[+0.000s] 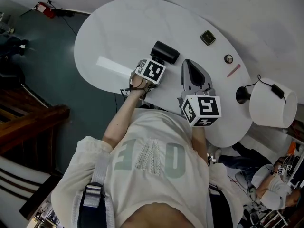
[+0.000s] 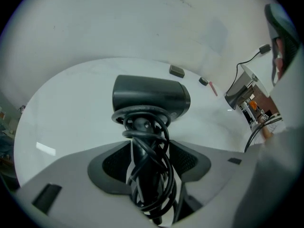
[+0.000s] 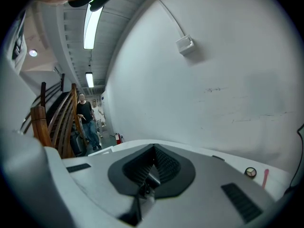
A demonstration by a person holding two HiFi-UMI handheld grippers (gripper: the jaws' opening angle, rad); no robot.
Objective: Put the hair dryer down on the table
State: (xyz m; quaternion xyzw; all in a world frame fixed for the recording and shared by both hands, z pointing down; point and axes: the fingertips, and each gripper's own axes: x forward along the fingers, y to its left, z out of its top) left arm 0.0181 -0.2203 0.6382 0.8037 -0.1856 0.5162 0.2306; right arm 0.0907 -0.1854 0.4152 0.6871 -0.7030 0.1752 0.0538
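Left gripper [image 2: 149, 151] is loosening, jaws apart around the cord-wrapped handle, apparently releasing the hair dryer [image 2: 151, 96] as it is resting on the table [image 2: 71, 103], while the right gripper [image 3: 152, 170] is idling closed and empty.

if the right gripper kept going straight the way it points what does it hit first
Probably the white wall. The right gripper points across the table; the small round thing and pink stick lie off to its right. Depth is unclear.
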